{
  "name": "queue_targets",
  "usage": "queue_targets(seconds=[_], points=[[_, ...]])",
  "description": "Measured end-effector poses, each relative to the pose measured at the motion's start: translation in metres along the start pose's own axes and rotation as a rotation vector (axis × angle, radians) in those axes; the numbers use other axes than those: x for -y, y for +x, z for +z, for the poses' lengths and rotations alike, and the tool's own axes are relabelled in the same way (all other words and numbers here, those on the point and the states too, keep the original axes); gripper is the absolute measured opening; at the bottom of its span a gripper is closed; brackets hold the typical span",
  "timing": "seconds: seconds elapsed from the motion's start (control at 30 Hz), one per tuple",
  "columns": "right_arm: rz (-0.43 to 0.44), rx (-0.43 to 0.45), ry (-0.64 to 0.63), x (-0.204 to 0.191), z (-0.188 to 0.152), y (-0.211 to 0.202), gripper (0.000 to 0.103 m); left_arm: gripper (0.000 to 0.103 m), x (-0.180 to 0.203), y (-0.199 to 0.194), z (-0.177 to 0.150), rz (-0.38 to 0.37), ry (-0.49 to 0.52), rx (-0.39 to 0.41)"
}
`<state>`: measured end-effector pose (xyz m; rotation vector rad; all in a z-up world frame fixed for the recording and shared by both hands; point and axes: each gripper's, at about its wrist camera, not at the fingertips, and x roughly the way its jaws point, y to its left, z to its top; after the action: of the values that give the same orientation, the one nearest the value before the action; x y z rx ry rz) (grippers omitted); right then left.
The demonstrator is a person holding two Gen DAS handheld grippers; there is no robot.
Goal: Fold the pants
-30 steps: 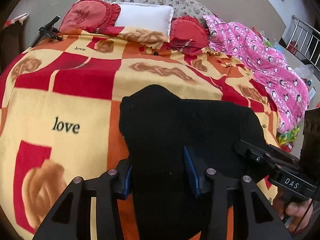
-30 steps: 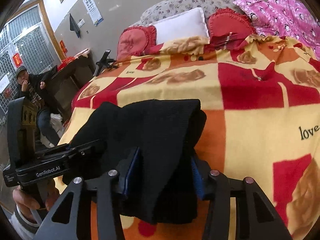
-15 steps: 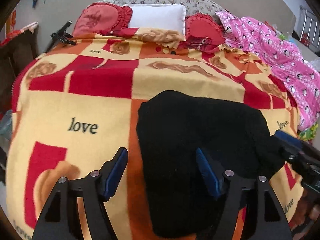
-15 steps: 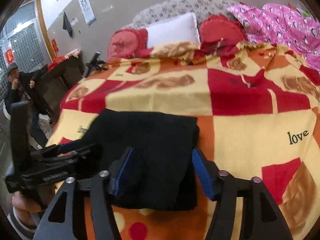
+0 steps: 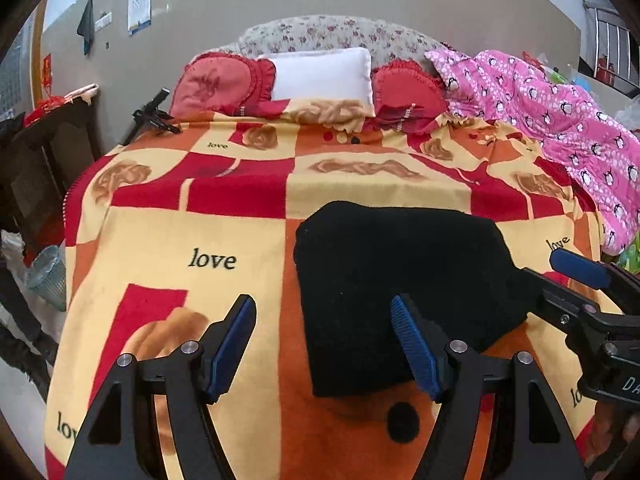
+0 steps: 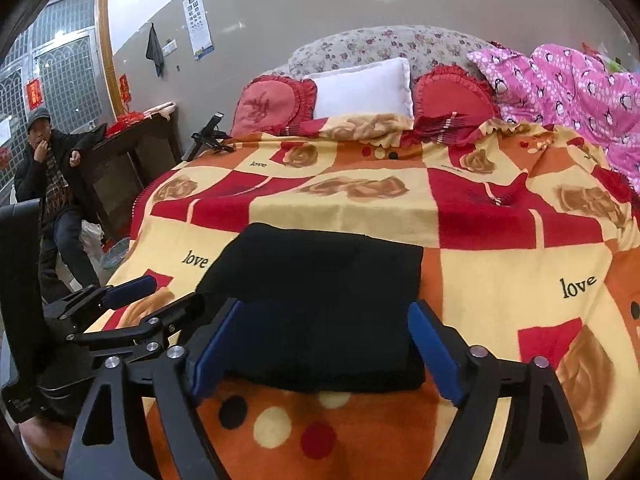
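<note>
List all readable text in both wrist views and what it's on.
"love": repeated on the blanket, also.
"DA", cut off by the frame edge: right tool body, left wrist view.
Wall chart: eye-chart style symbols, too small to read.
Red window signs: blurred.
Left tool body label: unreadable.

left wrist view looks forward and downward along its own fingers, low and close over the near edge of the blanket, facing the headboard; right wrist view does likewise from a spot further right; both share the folded black pants, the white pillow and the far wall; each view catches the other gripper at its edge
</note>
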<state>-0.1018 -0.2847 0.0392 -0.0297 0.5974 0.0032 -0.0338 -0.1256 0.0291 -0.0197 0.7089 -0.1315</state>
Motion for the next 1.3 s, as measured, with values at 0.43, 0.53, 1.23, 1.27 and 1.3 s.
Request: queue_targets(seconds=[0.43, 0.53, 1.23, 1.27, 1.3], points=[[0.020, 0.001, -0.018, -0.013, -0.014, -0.027, 0.088, 0.068, -0.005, -0.053, -0.025, -0.003, 0.016, 0.049], [0.028, 0.002, -0.017, -0.015, -0.016, -0.032, 0.090, 0.068, -0.006, -0.061, -0.026, -0.010, 0.017, 0.057], [0.014, -0.002, -0.023, -0.015, -0.021, -0.042, 0.091, 0.068, -0.012, -0.073, -0.028, -0.025, 0.032, 0.061], [0.012, -0.005, -0.022, -0.014, -0.021, -0.042, 0.091, 0.068, -0.013, -0.072, -0.028, -0.026, 0.032, 0.059], [0.011, -0.007, -0.021, -0.013, -0.021, -0.042, 0.091, 0.068, -0.013, -0.072, -0.028, -0.025, 0.031, 0.058]])
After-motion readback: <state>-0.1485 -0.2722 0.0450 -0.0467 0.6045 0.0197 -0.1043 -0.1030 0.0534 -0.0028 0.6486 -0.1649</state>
